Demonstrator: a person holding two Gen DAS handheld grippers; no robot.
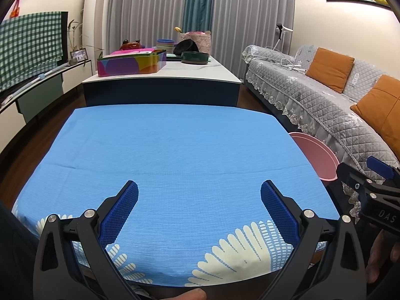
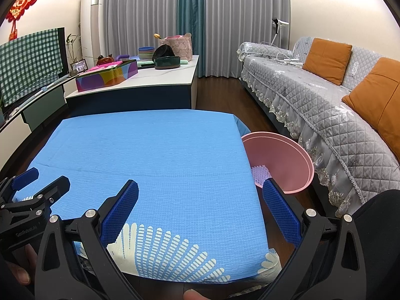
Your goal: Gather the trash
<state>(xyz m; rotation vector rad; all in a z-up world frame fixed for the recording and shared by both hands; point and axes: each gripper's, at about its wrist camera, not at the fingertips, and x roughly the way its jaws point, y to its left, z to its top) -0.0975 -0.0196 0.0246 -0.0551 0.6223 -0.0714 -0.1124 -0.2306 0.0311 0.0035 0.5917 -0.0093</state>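
Two wrist views over a tabletop covered by a blue cloth with a pale fan-shaped print along its near edge. The left claw hangs above the near part of the cloth with its two blue ridged fingers spread wide apart and nothing between them. The right claw is likewise released, its left finger over the cloth and its right finger past the tabletop's right edge, in front of the pink bin. The bin stands on the dark wood floor just beside the right side of the tabletop, between it and the grey quilted sofa; inside it lies a lilac piece with a bumpy surface, what it is cannot be told. No loose item shows on the cloth in either view. Behind stands a second, white-topped table carrying a multicoloured box, stacked bowls and a dark green dish. Orange cushions rest on the sofa. Each claw's body appears at the edge of the other's view.
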